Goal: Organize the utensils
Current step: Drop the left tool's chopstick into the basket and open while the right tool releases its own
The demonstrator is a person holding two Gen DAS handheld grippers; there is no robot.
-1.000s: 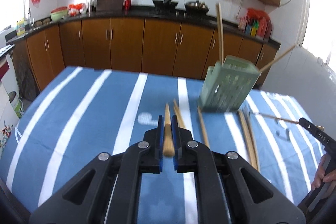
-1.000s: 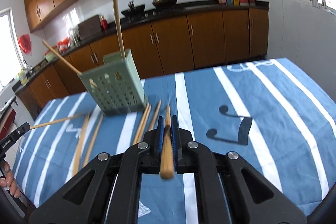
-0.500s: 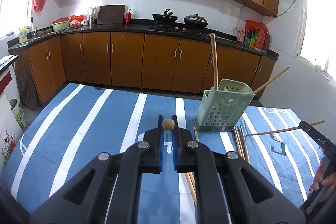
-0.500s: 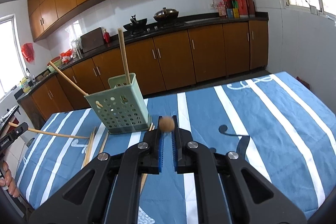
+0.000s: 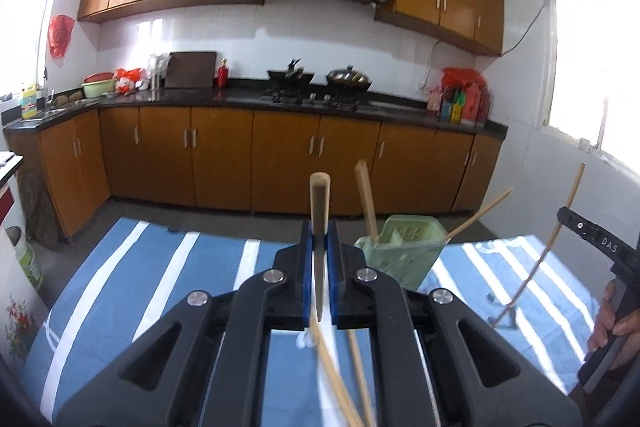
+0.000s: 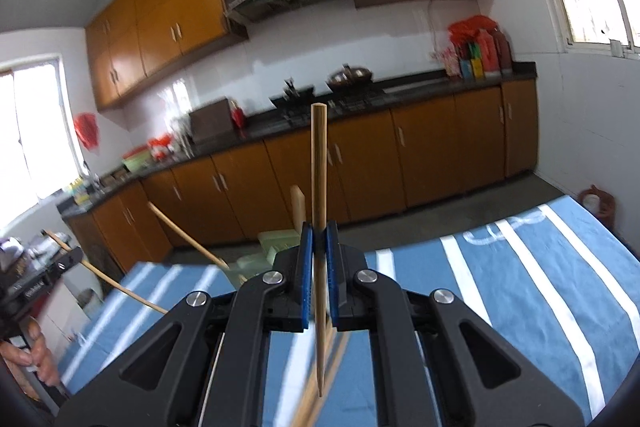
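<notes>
My left gripper is shut on a wooden chopstick that stands nearly upright, thick end up. To its right a pale green perforated utensil holder stands on the blue striped tablecloth with two chopsticks leaning out of it. My right gripper is shut on another upright chopstick; the green holder shows just left of its fingers. Loose chopsticks lie on the cloth below both grippers. In the left wrist view the right gripper shows at the right edge with its chopstick.
A person's hand grips the right tool's handle. Wooden base cabinets and a dark counter with a stove and woks run along the far wall. A small metal hook lies on the cloth right of the holder.
Both grippers have risen well above the table, lifting their chopsticks off the cloth and tipping them from lying forward to nearly upright. The holder now sits lower in both views.
</notes>
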